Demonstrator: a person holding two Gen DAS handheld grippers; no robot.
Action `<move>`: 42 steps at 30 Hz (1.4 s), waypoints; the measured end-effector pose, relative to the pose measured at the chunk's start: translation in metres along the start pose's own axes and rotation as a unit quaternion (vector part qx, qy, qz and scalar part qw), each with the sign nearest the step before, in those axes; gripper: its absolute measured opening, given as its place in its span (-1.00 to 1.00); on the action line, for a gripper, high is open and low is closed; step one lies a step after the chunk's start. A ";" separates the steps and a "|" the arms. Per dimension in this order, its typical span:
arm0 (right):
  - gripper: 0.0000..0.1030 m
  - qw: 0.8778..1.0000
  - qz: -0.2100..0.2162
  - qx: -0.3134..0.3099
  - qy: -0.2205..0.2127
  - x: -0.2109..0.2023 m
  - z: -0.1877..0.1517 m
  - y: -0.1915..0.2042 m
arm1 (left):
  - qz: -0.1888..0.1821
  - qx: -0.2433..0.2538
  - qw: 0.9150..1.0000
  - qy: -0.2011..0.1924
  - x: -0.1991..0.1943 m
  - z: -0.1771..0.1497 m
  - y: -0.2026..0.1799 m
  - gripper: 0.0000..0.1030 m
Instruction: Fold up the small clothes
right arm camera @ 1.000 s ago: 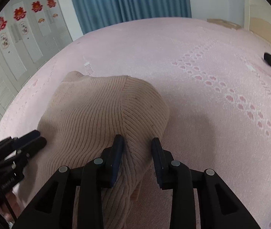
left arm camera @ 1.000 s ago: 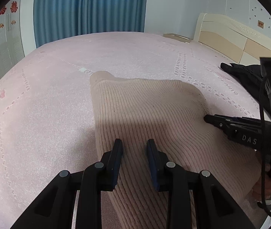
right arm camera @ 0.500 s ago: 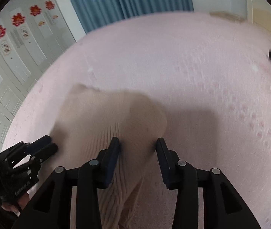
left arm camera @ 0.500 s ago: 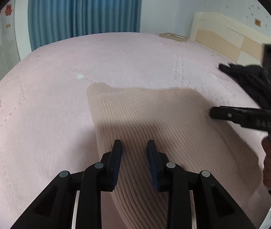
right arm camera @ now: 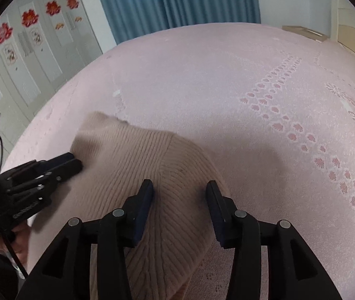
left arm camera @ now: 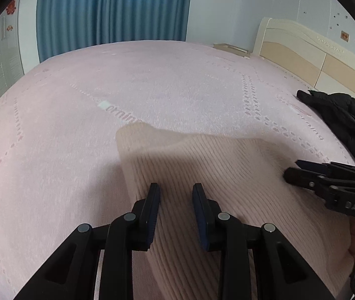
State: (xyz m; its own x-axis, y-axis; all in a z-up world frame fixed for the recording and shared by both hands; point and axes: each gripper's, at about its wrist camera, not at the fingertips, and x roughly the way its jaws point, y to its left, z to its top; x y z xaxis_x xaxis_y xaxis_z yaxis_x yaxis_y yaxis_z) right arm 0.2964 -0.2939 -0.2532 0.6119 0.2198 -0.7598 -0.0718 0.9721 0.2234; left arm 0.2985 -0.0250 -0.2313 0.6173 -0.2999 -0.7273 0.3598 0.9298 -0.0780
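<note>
Two handheld grippers are working a beige ribbed sweater (left arm camera: 227, 180) lying on a pink bedspread (left arm camera: 152, 80), a fold apparently under way. The left gripper (left arm camera: 176, 195) is pinching a ridge of knit, while the right gripper (right arm camera: 179, 191) is standing parted over the sweater's edge, pads off the cloth. Next, likely, comes smoothing the fold flat and regripping.

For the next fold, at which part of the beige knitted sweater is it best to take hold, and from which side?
Probably grip the beige knitted sweater at its far raised corner. It stands slightly off the pink bedspread, so one finger may slip under. Come from the open bedspread side, low. The ribbed middle lies flat, giving no edge to pinch.
</note>
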 end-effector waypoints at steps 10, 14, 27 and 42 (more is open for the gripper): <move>-0.22 0.999 -0.013 0.033 0.016 -0.009 -0.003 -0.008 | -0.007 -0.012 1.000 0.014 -0.005 0.000 -0.001 -0.48; -0.28 0.999 0.025 0.015 -0.014 -0.047 -0.014 0.012 | -0.038 -0.032 0.999 0.009 -0.032 -0.015 -0.004 -0.35; -0.36 0.997 -0.012 -0.077 -0.018 -0.028 -0.056 0.046 | -0.040 -0.018 0.999 0.011 -0.050 -0.054 -0.023 -0.32; -0.36 0.997 -0.028 -0.074 -0.014 -0.019 -0.055 0.041 | -0.032 -0.022 0.999 0.004 -0.048 -0.056 -0.027 -0.32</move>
State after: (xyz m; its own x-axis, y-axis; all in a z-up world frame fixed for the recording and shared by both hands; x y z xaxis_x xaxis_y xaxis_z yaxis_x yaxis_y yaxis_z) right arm 0.2384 -0.2533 -0.2627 0.6398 0.1641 -0.7508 -0.1509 0.9847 0.0867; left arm 0.2204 -0.0235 -0.2325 0.5878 -0.3577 -0.7257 0.3670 0.9173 -0.1548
